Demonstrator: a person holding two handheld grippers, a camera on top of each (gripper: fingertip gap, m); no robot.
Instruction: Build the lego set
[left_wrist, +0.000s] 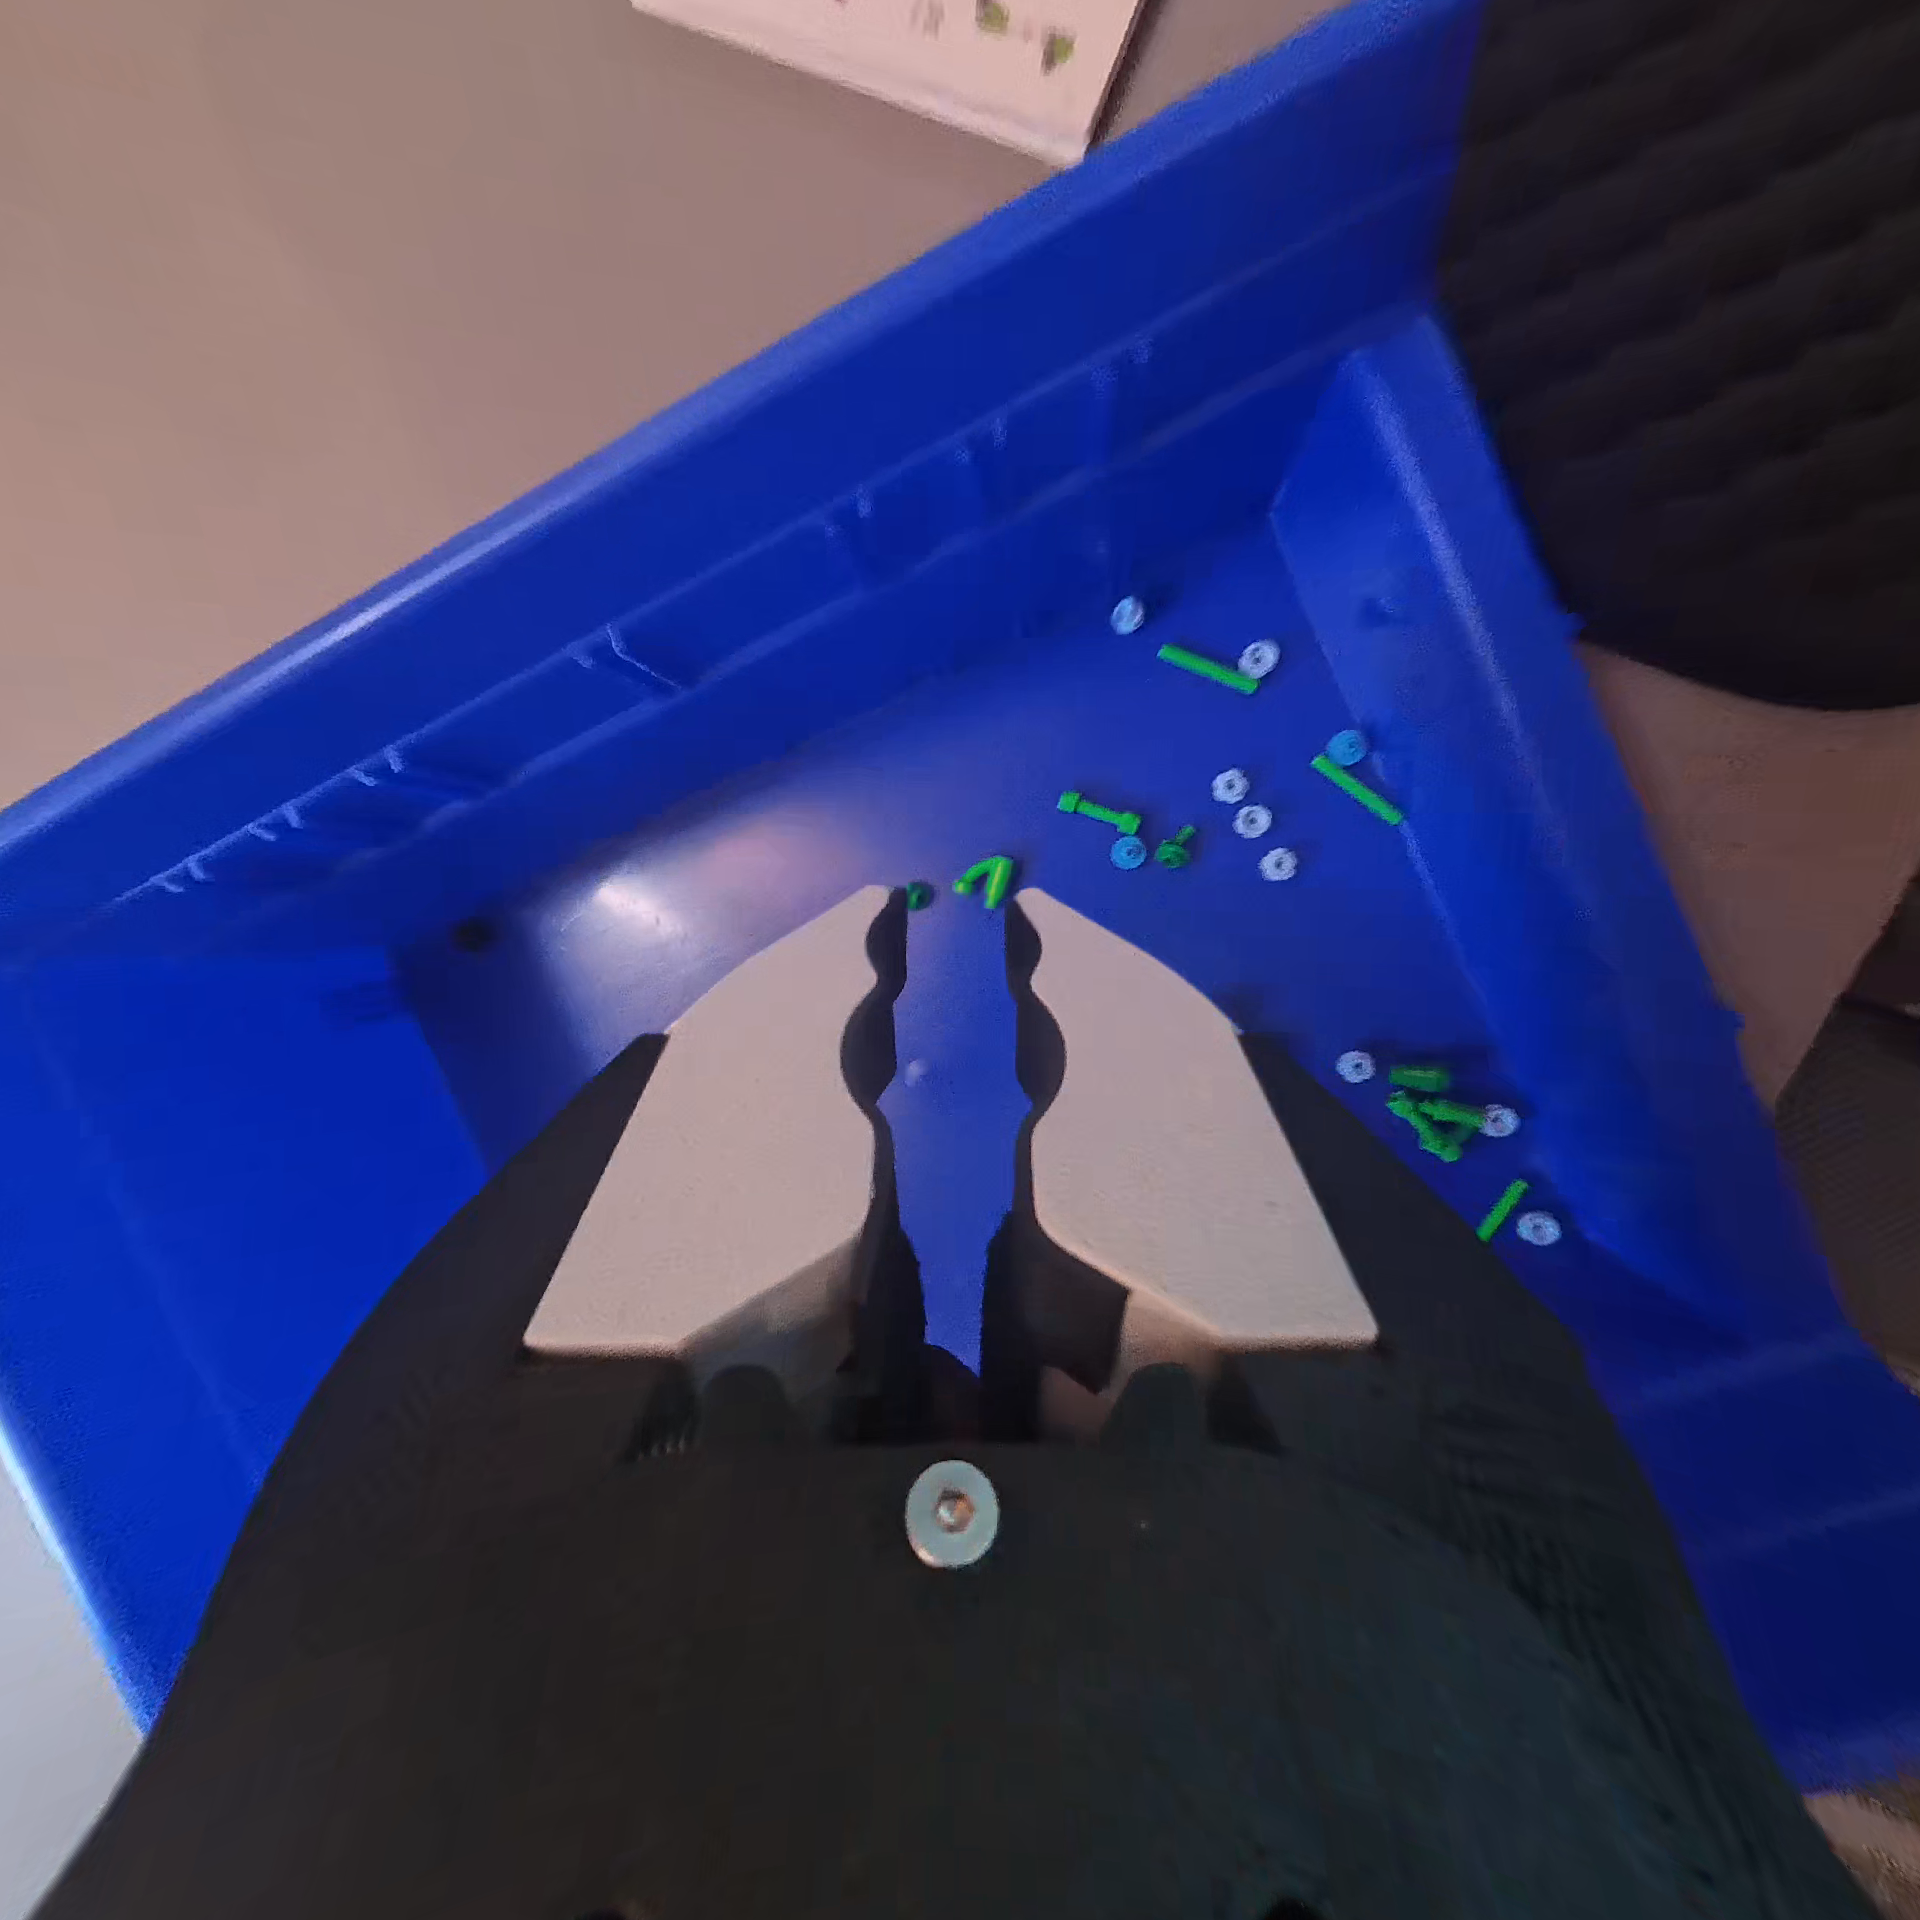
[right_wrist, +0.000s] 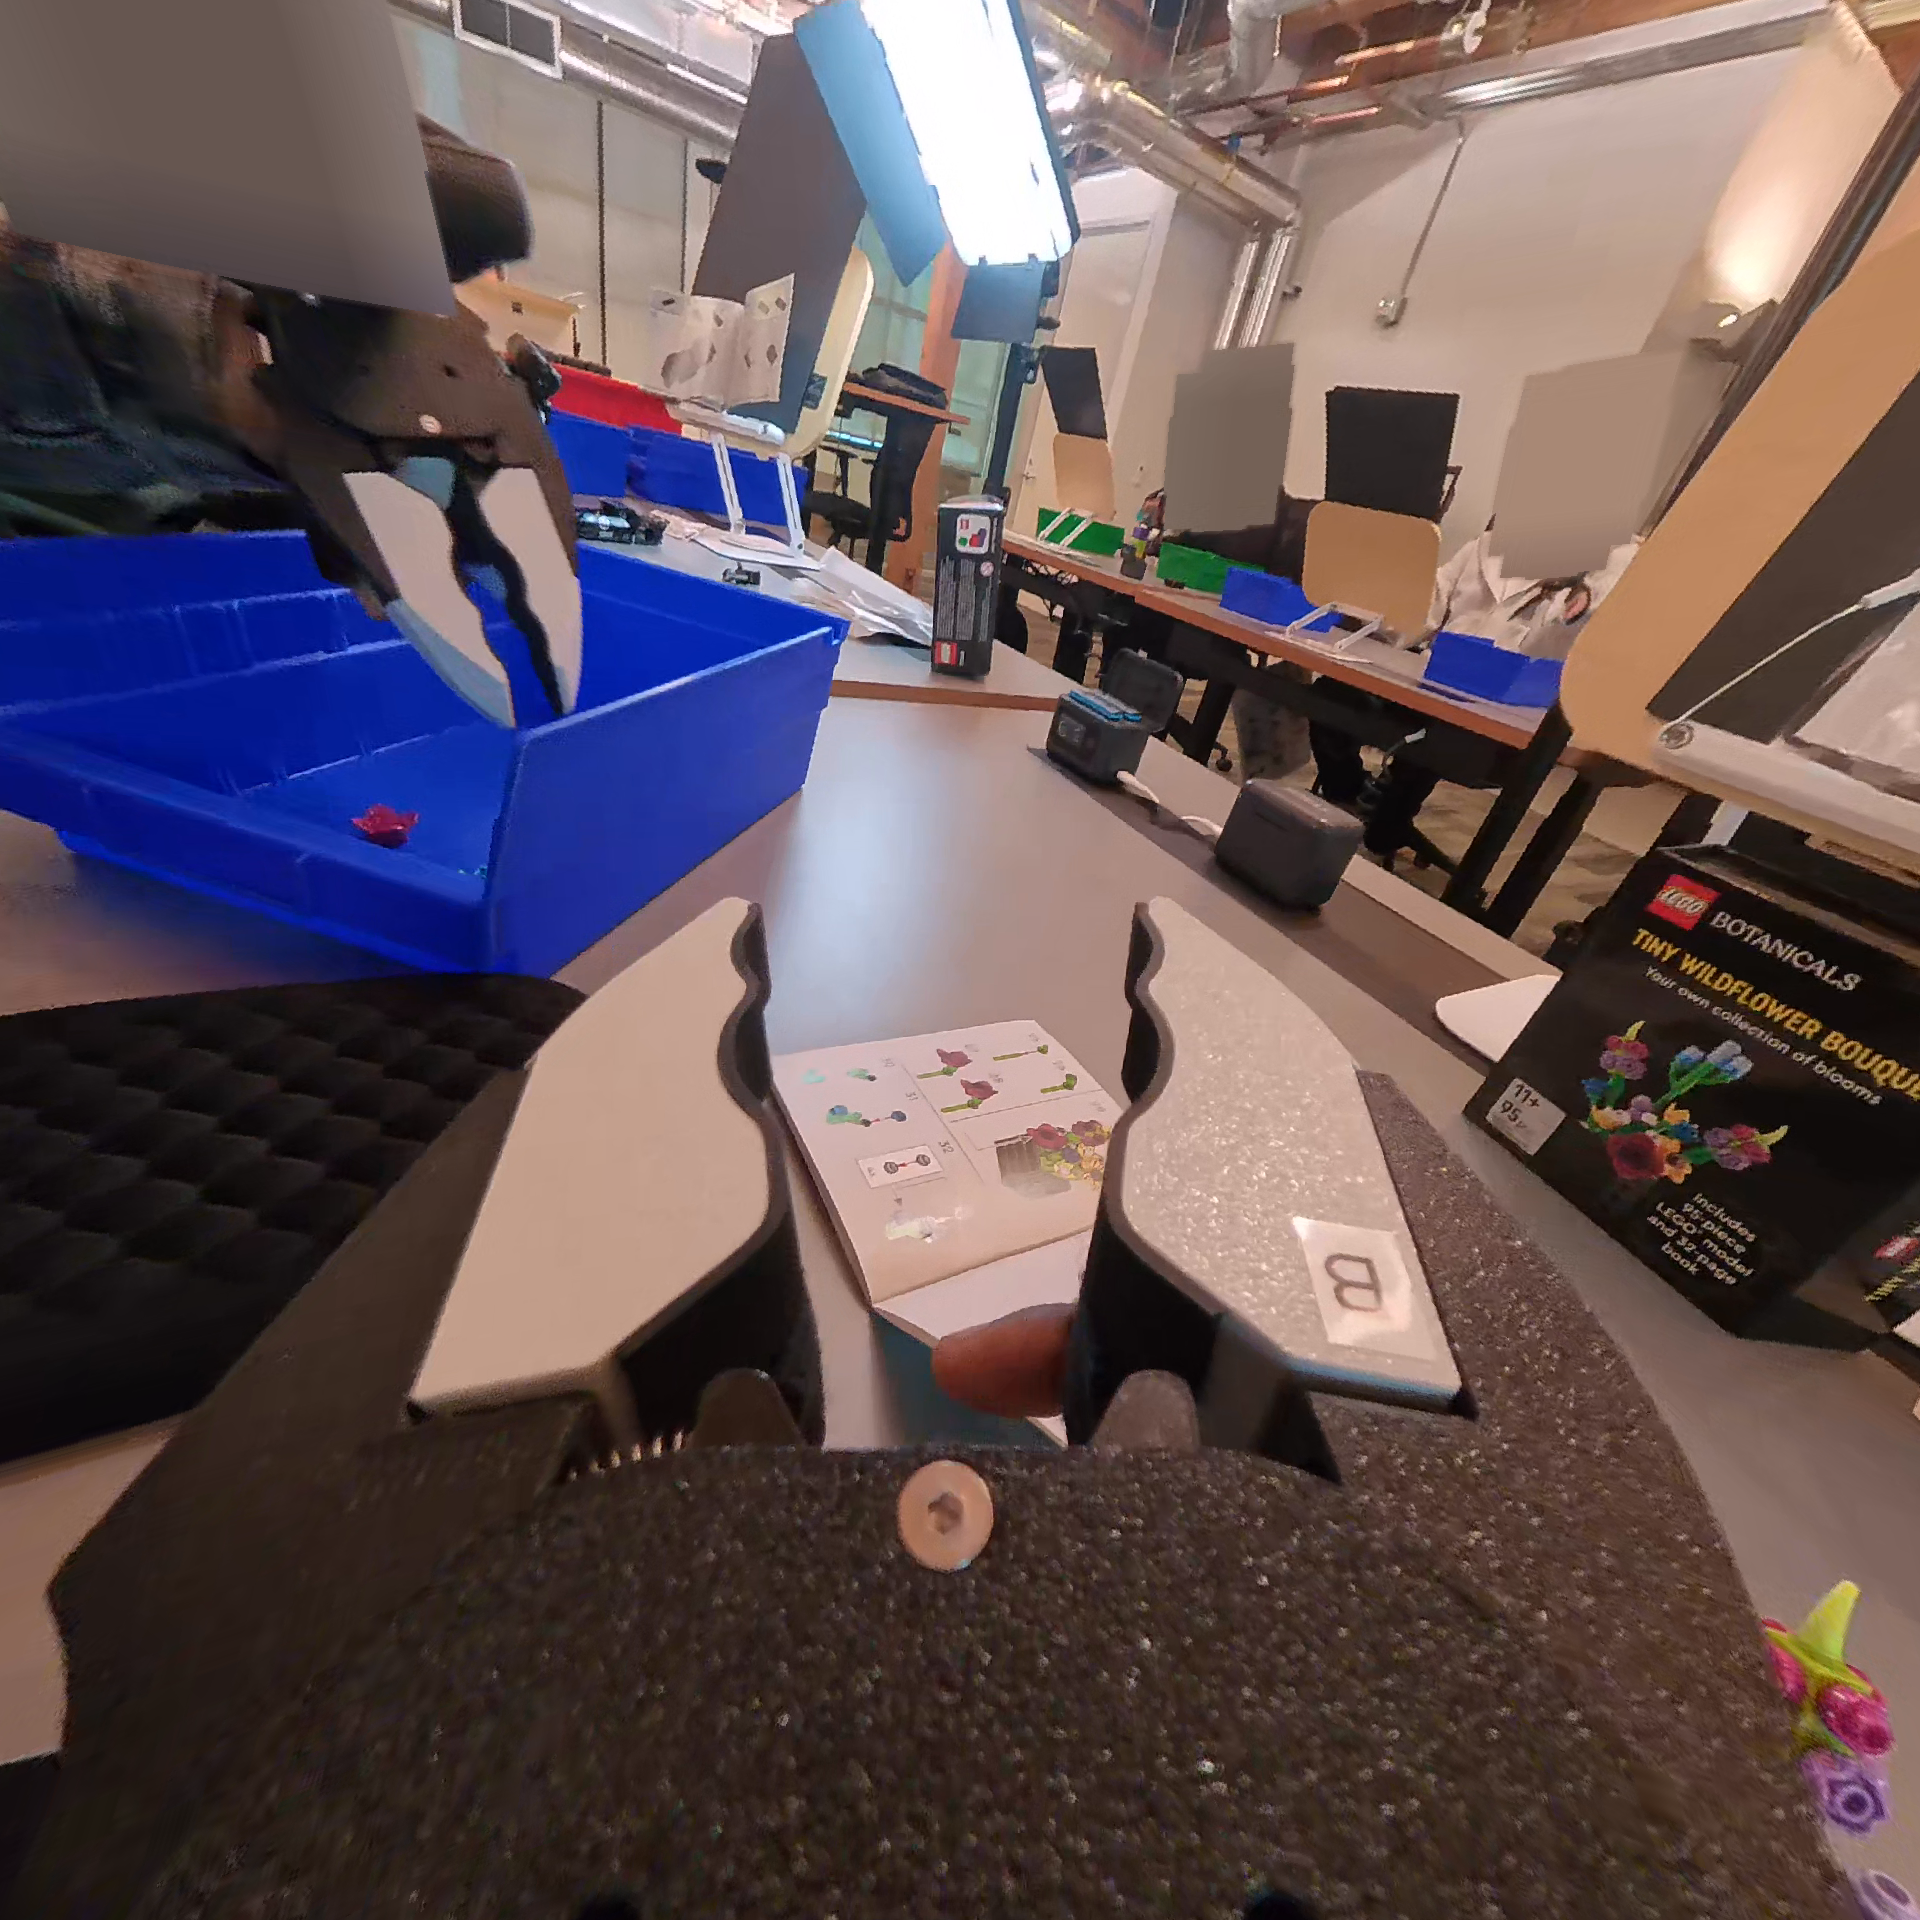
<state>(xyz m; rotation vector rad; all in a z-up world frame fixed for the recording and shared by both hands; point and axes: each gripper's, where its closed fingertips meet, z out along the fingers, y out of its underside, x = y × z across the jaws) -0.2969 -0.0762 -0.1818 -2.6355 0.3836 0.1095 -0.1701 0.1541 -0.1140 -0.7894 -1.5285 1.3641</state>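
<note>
— Reaching into the blue bin (left_wrist: 727, 665), the left hand-held gripper (left_wrist: 954, 896) is narrowly parted above green pegs (left_wrist: 1205, 668).
— Right hand-held gripper (right_wrist: 940, 914)?
— Spread wide, empty, over the booklet (right_wrist: 935, 1122) on the tabletop (right_wrist: 935, 831).

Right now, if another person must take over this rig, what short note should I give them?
Left hand-held gripper: reaching down into the blue plastic parts bin, jaws narrowly apart, nothing held, tips just short of a small green peg.
Right hand-held gripper: open, empty, above the open paper instruction booklet.
Parts: green rods and pale round studs loose in the bin; a dark red flower piece in another compartment.
Done: a pink and purple flower cluster stands at the right edge.
Left: pick the next green piece and continue following the booklet.
</note>
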